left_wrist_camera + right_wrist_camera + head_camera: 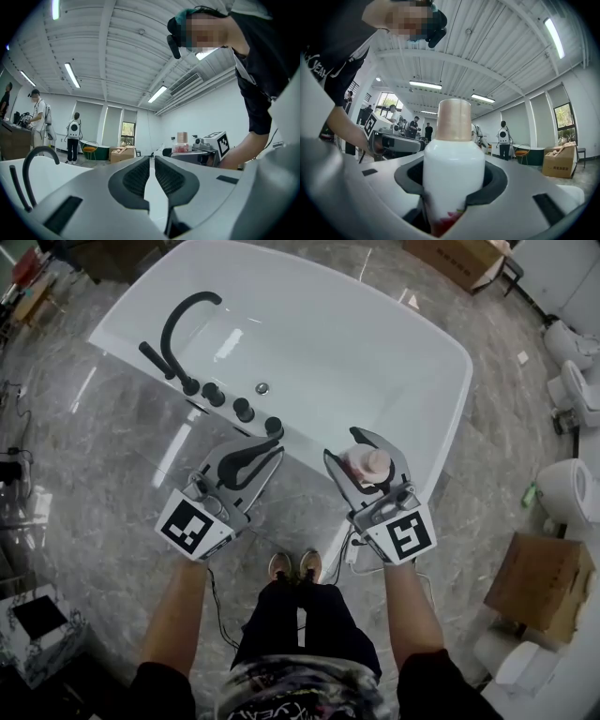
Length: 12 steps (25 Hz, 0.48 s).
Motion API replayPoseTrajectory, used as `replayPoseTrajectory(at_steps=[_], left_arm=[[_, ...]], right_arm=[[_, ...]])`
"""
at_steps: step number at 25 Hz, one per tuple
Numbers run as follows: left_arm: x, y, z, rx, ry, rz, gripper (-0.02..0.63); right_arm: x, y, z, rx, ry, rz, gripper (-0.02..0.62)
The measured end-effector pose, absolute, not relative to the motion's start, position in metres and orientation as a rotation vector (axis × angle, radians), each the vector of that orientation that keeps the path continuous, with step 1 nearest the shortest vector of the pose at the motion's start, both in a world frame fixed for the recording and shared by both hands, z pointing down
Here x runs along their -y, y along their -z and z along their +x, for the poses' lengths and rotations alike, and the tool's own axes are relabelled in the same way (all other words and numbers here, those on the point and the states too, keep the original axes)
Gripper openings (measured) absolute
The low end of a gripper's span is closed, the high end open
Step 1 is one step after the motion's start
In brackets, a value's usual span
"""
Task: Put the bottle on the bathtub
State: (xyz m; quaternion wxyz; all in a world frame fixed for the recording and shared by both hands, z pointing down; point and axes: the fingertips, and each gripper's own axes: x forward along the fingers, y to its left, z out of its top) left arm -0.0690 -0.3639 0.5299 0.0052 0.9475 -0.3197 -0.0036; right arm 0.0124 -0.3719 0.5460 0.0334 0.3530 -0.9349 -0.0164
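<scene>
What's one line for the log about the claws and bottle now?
right claw: shut on bottle | left claw: shut, empty | bottle: not yet on bathtub

A white bathtub stands on a grey marbled floor; a black faucet and a row of knobs sit on its near rim; the left gripper, jaws together and empty, hangs by that rim; the right gripper clasps a pink-capped bottle there; boxes and toilets stand to the right.
</scene>
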Motion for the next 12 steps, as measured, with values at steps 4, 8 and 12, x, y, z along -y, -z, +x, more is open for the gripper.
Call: replayPoseTrajectory(at_steps=[4, 8, 12], left_arm=[[0.367, -0.558, -0.065, 1.009, 0.005, 2.960, 0.049], [0.369, -0.584, -0.061, 1.017, 0.012, 2.955, 0.049], [0.372, -0.606, -0.060, 1.023, 0.016, 2.930, 0.049]], right_arm=[[0.380, -0.578, 0.016, 2.875, 0.048, 1.098, 0.198], [0.385, -0.609, 0.022, 2.867, 0.047, 1.101, 0.198], [0.392, -0.629, 0.022, 2.888, 0.048, 1.126, 0.198]])
